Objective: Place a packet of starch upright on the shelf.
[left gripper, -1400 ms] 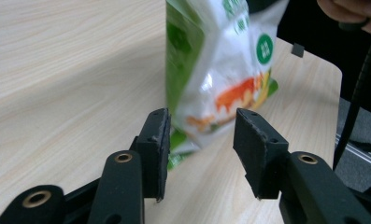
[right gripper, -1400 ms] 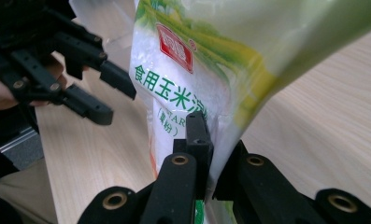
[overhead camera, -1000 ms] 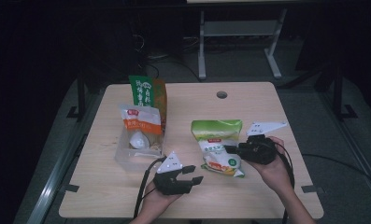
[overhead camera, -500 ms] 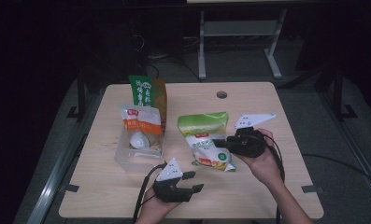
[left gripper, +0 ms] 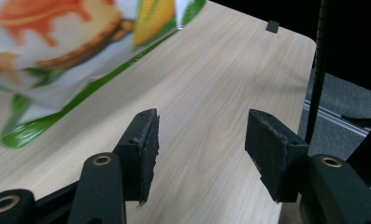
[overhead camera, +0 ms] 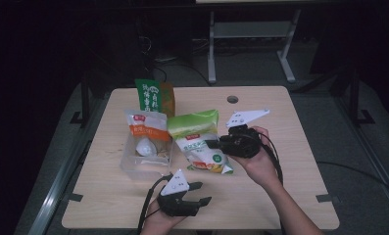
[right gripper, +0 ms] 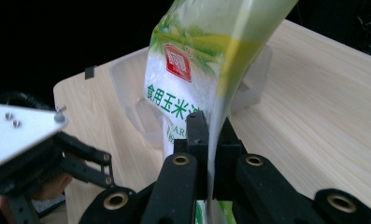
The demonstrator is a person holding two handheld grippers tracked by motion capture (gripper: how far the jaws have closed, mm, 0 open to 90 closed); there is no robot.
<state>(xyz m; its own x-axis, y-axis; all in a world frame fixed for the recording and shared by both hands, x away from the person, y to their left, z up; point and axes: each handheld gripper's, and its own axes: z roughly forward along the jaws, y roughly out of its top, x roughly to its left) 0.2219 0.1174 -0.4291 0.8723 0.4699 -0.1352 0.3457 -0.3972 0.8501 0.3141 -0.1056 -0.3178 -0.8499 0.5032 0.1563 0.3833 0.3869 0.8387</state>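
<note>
Right gripper (overhead camera: 212, 145) jaws clamped on green-white plastic food pouch (overhead camera: 199, 141), long axis front-to-back, beside clear plastic tub (overhead camera: 133, 165). Left gripper (overhead camera: 201, 193) jaws just opening, nothing between, pouch beyond.

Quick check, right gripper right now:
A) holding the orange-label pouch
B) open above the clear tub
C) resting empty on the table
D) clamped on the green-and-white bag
D: in the right gripper view the right gripper has both jaws pressed onto the edge of the green-and-white bag, and the high view shows that bag held beside the clear tub.
</note>
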